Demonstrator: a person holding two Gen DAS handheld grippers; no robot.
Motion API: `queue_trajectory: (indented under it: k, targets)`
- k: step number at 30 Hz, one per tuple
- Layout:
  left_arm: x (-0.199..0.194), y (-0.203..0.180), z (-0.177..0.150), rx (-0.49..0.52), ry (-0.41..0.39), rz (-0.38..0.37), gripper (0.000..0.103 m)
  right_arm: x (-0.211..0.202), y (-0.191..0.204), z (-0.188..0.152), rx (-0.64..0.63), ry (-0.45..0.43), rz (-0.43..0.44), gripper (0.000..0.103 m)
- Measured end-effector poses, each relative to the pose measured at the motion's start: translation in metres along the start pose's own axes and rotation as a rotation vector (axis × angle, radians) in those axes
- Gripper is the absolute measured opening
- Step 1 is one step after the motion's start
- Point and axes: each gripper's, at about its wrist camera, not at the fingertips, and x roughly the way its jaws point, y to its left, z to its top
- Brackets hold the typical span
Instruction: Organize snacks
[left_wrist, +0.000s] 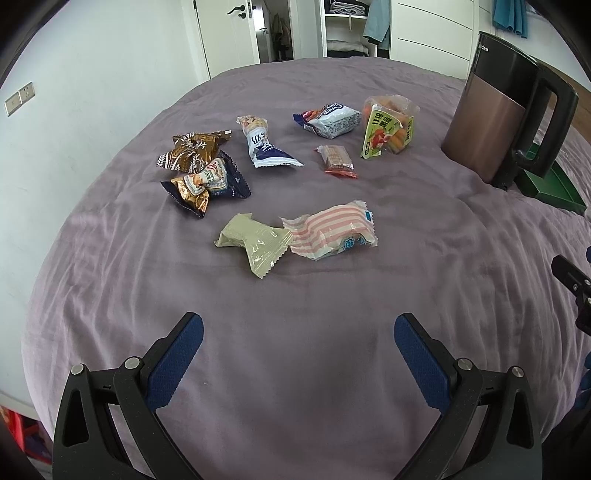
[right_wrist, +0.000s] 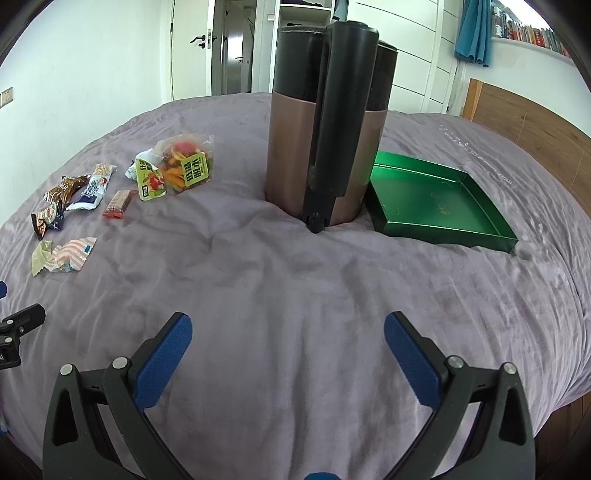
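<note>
Bed (left_wrist: 295, 295), covered in a wrinkled mauve blanket, carries all items. Left gripper (left_wrist: 298, 334): low over the near part of the bed, jaws spread wide, blue pads facing each other, nothing between them. Right gripper (right_wrist: 288, 332): likewise near and low, jaws spread wide and holding nothing. Snacks lie in a loose cluster toward the far left. Nearest: an olive-green packet (left_wrist: 255, 242) touching a pink-striped packet (left_wrist: 334, 230) on its right. Farther left: a brown-and-gold wrapper (left_wrist: 192, 151) and, just nearer, a dark blue-and-gold packet (left_wrist: 207, 182), the two overlapping. Centre: a white-and-navy packet (left_wrist: 264, 146) lying lengthwise. To its right: a small clear-wrapped bar with red ends (left_wrist: 337, 161). Farther back: a blue-and-white packet (left_wrist: 328, 119) and beside it a clear bag of orange pieces with a green label (left_wrist: 388, 129). Kettle (right_wrist: 328, 125): tall, copper-brown body, black top and black handle facing the right wrist camera, standing upright on the bed, right of the snacks and apart from them. Green tray (right_wrist: 443, 206): shallow, square, open and holding nothing, just right of the kettle, its near left corner close to or touching the kettle's base; which one cannot be told. Background: white doors, an open wardrobe, a wooden headboard at far right.
</note>
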Motion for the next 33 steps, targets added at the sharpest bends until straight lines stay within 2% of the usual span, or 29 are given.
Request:
queue_trajectory:
  k: [33]
  targets:
    - [0.0002,-0.0020,0.0035,0.011,0.015,0.005,0.102,0.0010,0.0019,0.0041,0.014,0.004,0.011,0.103]
